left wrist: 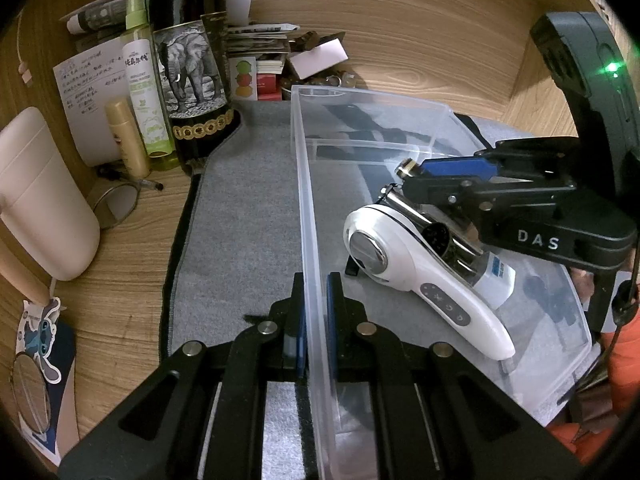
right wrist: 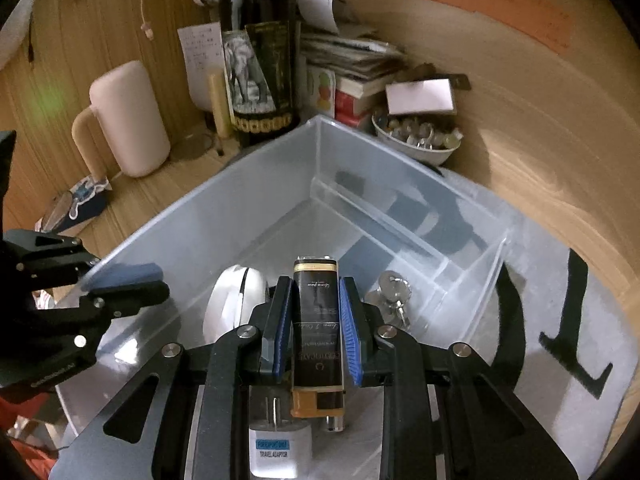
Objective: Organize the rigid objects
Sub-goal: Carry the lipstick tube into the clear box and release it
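While your left gripper (left wrist: 316, 320) clamps the clear bin (left wrist: 304, 184) wall and your right gripper (right wrist: 316, 320) squeezes the lighter (right wrist: 318, 328), releasing high could knock it against the white massager (right wrist: 232, 300) or keys (right wrist: 394, 292).

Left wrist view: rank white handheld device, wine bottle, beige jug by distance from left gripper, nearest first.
From the left gripper, clamped on the clear bin wall:
1. White handheld device, just right, inside the bin.
2. Beige jug, left, on the desk.
3. Wine bottle, far back left.
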The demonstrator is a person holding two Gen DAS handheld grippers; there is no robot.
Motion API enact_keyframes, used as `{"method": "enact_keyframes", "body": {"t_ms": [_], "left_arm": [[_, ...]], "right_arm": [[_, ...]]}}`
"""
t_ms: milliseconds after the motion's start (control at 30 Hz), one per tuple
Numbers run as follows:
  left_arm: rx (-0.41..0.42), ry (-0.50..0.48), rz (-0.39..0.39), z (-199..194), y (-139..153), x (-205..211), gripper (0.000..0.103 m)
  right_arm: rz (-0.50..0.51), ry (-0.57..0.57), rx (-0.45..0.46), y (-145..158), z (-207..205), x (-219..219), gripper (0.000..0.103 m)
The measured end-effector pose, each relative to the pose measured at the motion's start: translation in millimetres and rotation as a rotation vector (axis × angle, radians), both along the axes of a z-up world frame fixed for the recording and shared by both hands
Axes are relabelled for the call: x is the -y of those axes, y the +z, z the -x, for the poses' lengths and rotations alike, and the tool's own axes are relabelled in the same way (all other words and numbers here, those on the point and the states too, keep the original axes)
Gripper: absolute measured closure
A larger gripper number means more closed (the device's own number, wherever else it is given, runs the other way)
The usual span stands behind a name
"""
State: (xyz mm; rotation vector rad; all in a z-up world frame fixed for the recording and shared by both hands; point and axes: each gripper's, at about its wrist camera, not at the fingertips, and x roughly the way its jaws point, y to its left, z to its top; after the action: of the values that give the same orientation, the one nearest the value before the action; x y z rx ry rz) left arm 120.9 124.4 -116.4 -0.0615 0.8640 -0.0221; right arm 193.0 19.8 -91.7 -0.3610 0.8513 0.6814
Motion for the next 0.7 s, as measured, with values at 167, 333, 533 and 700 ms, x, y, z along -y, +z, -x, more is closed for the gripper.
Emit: {"method": "enact_keyframes", "body": {"t_ms": [167,333,533,700], "left_arm": [[0.000,0.000,0.000,0.1,0.0,-0.1,0.097],[0.000,0.000,-0.001,0.1,0.0,-0.2,0.097],[0.000,0.000,-0.002,-0.1,-0.2,0.5,0.097],[0.001,-0.001,-0.003,0.0,-0.2,0.4,0.096]], "right_arm": [[0.004,0.003,0.004,3.9,1.3,-0.2,0.077],[-0.017,-0.013,0.049,15.7,6.8,6.4,0.063],[-0.043,-0.023,0.124,39.0,19.8,20.8,0.043],[-0.054,-0.048,0.198,58.2,34.7,38.3,0.040]]}}
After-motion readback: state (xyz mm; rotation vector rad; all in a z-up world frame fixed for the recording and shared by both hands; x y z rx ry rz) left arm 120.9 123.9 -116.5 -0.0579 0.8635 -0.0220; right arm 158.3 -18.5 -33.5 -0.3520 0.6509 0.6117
